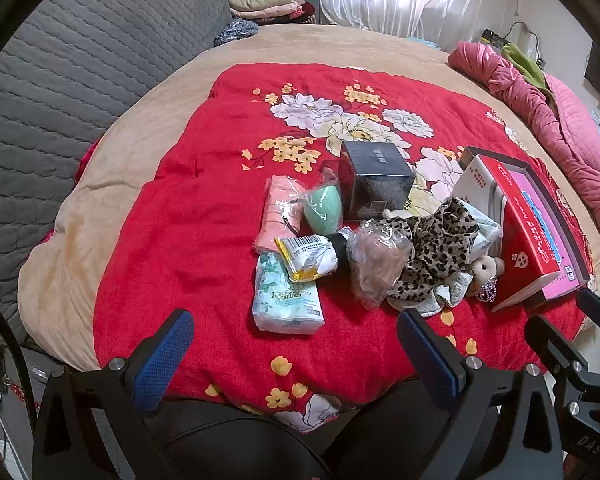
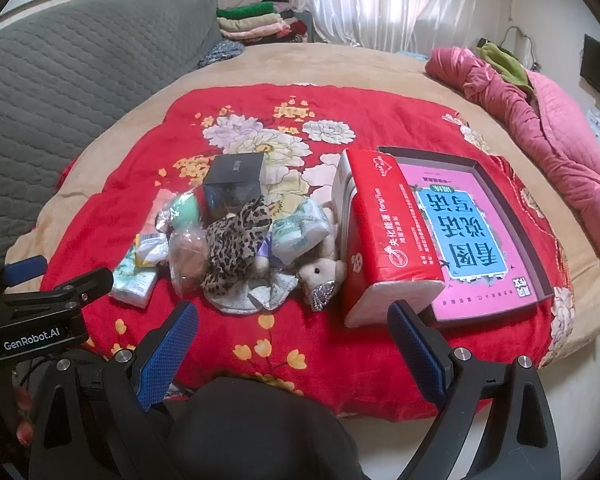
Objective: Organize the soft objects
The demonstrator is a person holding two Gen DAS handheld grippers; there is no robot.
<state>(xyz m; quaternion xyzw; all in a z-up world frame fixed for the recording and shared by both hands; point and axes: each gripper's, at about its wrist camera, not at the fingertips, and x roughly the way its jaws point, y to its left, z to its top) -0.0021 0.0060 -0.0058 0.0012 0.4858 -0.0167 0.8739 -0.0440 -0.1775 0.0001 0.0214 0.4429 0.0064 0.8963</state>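
Left tool (image 1: 296,352) hovers over the near edge of the red floral quilt (image 1: 204,208), jaws wide apart, nothing between them. Pile just ahead: tissue pack (image 1: 286,300), yellow-white packet (image 1: 306,256) lying on it, leopard-print cloth (image 1: 432,252), green sponge in a bag (image 1: 322,208), black box (image 1: 374,180) behind. Red carton (image 1: 520,240) at right.

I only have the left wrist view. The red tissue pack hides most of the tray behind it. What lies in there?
Observer: A pink book with a blue title panel lies flat in the dark tray.
Operator: Are the right tongs open?
Observer: Yes, open and empty, short of the red tissue pack.
Operator: Anything between the leopard-print cloth and that pack?
Observer: A pale tissue packet, above a small teddy bear.
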